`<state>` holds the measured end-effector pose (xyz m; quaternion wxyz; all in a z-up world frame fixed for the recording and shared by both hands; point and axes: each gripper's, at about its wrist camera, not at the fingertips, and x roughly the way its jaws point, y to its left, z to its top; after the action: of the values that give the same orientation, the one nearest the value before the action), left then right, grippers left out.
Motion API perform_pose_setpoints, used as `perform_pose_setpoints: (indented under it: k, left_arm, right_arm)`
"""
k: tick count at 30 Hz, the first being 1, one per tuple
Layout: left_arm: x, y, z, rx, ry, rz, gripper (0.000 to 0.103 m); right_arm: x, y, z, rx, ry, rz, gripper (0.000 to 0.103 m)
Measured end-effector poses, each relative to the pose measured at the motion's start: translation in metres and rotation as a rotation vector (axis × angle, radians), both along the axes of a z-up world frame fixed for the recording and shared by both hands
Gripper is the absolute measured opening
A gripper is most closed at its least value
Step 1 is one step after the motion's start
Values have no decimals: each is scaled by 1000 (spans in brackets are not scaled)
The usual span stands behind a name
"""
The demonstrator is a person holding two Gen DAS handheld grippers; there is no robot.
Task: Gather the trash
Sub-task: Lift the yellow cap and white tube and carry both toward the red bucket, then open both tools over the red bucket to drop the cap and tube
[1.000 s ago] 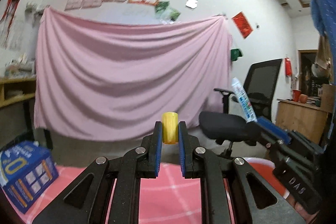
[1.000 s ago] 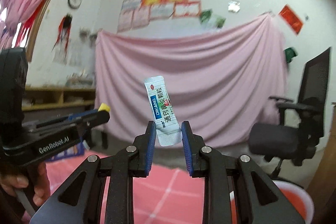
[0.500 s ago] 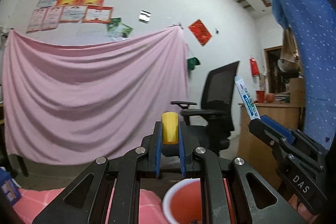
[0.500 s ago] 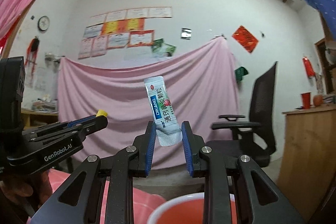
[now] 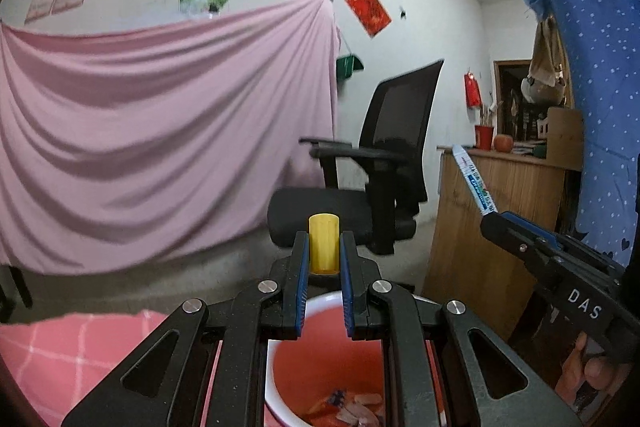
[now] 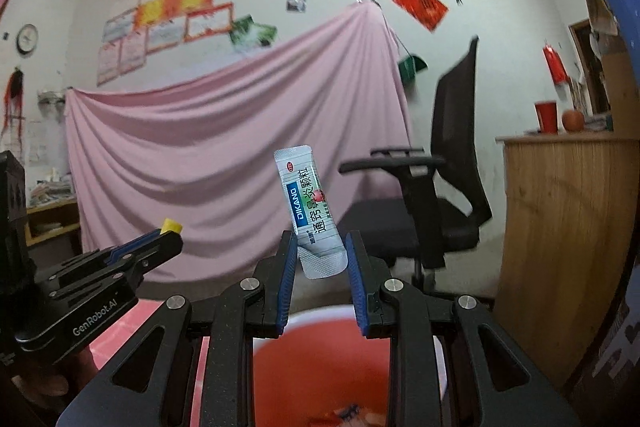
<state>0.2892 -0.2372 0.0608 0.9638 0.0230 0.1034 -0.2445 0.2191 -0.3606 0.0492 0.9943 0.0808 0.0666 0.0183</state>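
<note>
My left gripper [image 5: 324,247] is shut on a small yellow cylinder [image 5: 323,242] that stands upright between its blue pads. Just below and ahead of it sits a red bin with a white rim [image 5: 320,367], holding several scraps at the bottom. My right gripper [image 6: 321,247] is shut on a white and blue medicine sachet [image 6: 310,211], which sticks up and tilts left. The same bin [image 6: 320,355] lies under those fingers. Each gripper shows in the other's view: the right gripper [image 5: 490,217] with the sachet [image 5: 474,183], the left gripper [image 6: 172,239] with the yellow cylinder [image 6: 171,225].
A pink checked cloth [image 5: 80,347] covers the surface left of the bin. A black office chair [image 5: 376,179] stands beyond the bin, a wooden counter [image 5: 492,227] to its right. A pink sheet [image 5: 160,131] hangs on the back wall. A hand [image 5: 588,375] holds the right gripper.
Both grippers swung to the right with their loads still held. The blue box and most of the pink cloth left view; the red bin came in under both sets of fingers.
</note>
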Motion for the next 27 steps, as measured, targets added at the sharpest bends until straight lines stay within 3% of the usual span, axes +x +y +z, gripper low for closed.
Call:
perform_pose_setpoints:
  k: [11,27]
  left_arm:
    - [25,-9,-27,69,170,-6,12]
    - [53,-17,-52,132,382,-18,12]
  right_arm:
    - [12,4,-11,-14,104,19,23]
    - [44,-2,-47,37,390,21,24]
